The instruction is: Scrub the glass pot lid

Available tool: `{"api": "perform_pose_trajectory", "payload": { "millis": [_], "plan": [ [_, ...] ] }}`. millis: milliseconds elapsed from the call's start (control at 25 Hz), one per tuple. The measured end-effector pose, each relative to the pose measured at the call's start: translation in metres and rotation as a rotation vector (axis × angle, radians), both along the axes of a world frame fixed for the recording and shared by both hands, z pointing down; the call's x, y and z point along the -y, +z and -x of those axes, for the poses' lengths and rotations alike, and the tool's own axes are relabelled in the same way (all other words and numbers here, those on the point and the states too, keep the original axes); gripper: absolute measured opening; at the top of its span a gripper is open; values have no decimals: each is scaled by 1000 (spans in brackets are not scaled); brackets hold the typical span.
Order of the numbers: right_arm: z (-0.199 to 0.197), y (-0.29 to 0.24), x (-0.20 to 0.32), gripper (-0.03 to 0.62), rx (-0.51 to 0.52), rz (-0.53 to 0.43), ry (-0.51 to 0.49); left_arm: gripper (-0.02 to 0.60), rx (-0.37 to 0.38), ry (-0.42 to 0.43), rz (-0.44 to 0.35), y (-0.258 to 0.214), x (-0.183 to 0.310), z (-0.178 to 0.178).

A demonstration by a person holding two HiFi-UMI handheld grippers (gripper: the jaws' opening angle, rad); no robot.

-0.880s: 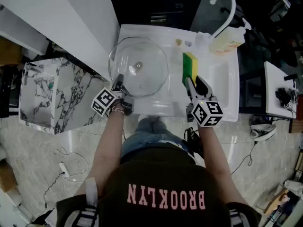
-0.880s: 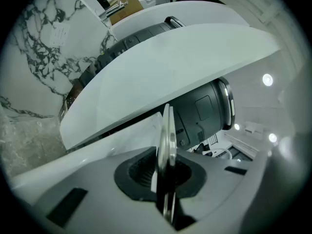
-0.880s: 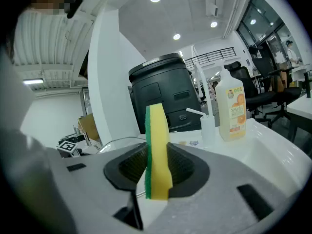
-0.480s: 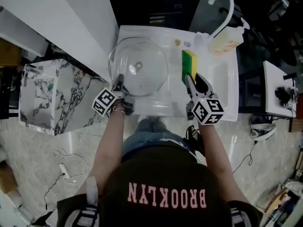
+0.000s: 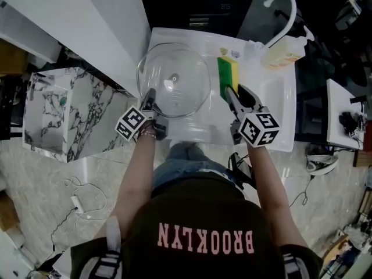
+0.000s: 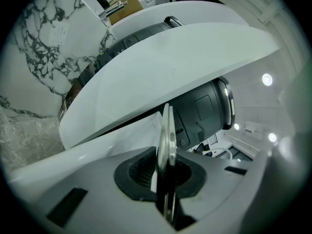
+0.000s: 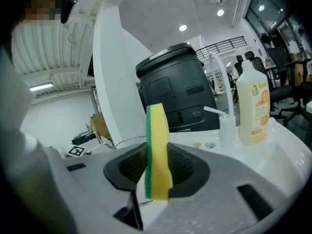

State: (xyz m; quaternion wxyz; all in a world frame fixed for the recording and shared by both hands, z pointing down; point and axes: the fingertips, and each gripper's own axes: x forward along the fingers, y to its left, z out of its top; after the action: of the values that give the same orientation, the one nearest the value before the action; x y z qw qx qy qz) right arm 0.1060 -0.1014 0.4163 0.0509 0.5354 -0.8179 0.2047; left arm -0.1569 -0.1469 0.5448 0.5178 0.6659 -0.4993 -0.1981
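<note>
The round glass pot lid with a small centre knob is held above the left part of the white sink unit. My left gripper is shut on the lid's near rim; in the left gripper view the lid's metal edge stands upright between the pads. My right gripper is shut on a yellow and green sponge, just right of the lid and apart from it. In the right gripper view the sponge stands on edge between the pads.
A white curved tap and a soap bottle with an orange label stand at the sink unit's far right. The sink basin lies under the right gripper. A white wall panel rises to the left, beside a marbled cabinet.
The sponge has moved left, closer to the lid's right rim. The lid stays in the left gripper's hold. The head view has shifted slightly.
</note>
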Motion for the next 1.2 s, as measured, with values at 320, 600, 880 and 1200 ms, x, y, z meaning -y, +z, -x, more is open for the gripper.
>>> {"api": "perform_pose_trajectory", "payload": {
  "millis": [320, 600, 880, 1200],
  "plan": [
    [62, -8, 24, 106, -40, -23, -195, 14, 0, -2, 1, 0, -1, 0],
    [129, -13, 46, 106, -74, -64, -329, 14, -1, 3, 5, -1, -3, 1],
    [185, 9, 68, 106, -82, 2, -432, 14, -3, 3, 7, -1, -2, 1],
    [223, 50, 74, 106, -166, 144, -557, 14, -3, 2, 9, -1, -2, 0]
  ]
}}
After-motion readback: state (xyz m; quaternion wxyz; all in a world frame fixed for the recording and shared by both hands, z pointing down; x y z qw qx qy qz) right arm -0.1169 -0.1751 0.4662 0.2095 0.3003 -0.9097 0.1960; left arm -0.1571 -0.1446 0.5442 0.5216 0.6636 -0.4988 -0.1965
